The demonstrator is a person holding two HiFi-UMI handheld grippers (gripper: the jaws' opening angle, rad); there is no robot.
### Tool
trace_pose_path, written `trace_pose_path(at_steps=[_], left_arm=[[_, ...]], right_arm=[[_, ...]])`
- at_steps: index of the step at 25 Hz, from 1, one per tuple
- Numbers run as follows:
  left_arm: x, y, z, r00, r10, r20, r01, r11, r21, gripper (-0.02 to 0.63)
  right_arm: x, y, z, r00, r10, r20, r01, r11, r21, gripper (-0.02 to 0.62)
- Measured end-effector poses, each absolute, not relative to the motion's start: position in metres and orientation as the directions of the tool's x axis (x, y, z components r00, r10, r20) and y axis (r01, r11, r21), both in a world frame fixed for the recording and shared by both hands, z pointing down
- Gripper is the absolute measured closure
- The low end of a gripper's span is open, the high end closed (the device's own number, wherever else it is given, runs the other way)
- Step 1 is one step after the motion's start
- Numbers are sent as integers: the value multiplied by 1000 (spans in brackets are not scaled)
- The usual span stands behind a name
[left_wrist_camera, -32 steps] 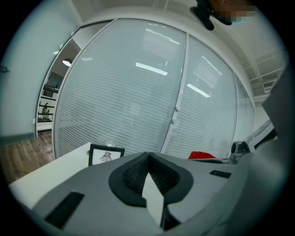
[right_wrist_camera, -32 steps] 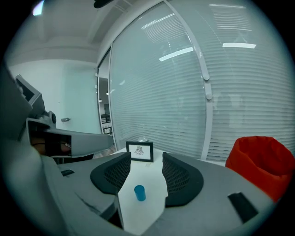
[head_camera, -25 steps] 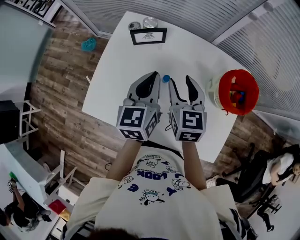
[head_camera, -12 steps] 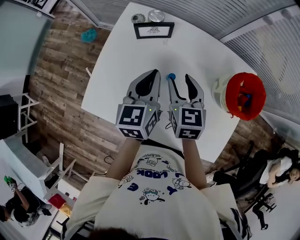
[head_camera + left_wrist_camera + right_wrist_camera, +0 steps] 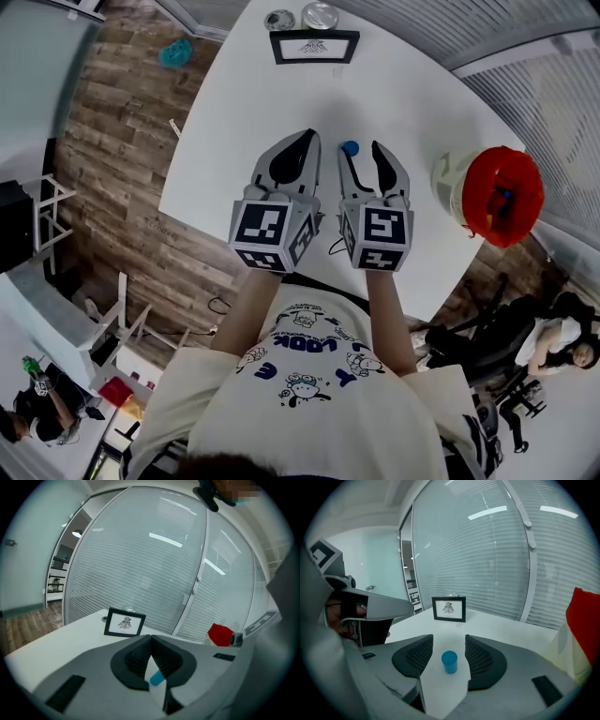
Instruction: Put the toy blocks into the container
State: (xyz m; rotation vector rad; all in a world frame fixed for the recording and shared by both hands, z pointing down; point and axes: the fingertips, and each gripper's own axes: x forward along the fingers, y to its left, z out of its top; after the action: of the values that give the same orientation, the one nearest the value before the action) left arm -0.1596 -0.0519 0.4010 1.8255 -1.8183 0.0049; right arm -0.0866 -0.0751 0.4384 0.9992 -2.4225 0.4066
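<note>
The white table (image 5: 403, 84) fills the middle of the head view, with wood flooring around it. Both grippers are held side by side over its near half, their marker cubes towards the person.

The left gripper (image 5: 305, 141) has its jaws brought together, the black pads meeting at the tips, as its own view (image 5: 151, 639) shows. Nothing is clamped between them. Only a sliver of blue shows through the narrow gap below the tips.

The right gripper (image 5: 361, 152) has its jaws spread apart (image 5: 448, 644) and has hold of nothing.

The red container (image 5: 520, 220) stands at the table's right edge, well apart from both grippers. A few coloured blocks lie inside it. It shows as a red shape at the right of the right gripper view (image 5: 583, 630) and, smaller, in the left gripper view (image 5: 219, 634).

A black-framed picture (image 5: 314, 45) stands upright near the far edge, facing the grippers (image 5: 449, 608). Two round metallic things (image 5: 320, 14) sit just behind it; what they are cannot be told.

The blue cylinder block (image 5: 350, 148) stands upright on the table between the right gripper's open jaws (image 5: 450, 662), touching neither pad, just right of the left gripper's closed tips
</note>
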Motion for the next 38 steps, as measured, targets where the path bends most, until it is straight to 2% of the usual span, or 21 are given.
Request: trace_pose_path(at_steps=[29,38], left_arm=[[-170,-61,448,120,-881,457,-902,96,422,575],[-169,-62,456,141,-870,472,-898,88,431,575]], right_arm=[[-94,-75,500,-558,-520,647,-735,671,-95,396],[-94,-74,513,-542,-511,667,-744,661,-98,431]])
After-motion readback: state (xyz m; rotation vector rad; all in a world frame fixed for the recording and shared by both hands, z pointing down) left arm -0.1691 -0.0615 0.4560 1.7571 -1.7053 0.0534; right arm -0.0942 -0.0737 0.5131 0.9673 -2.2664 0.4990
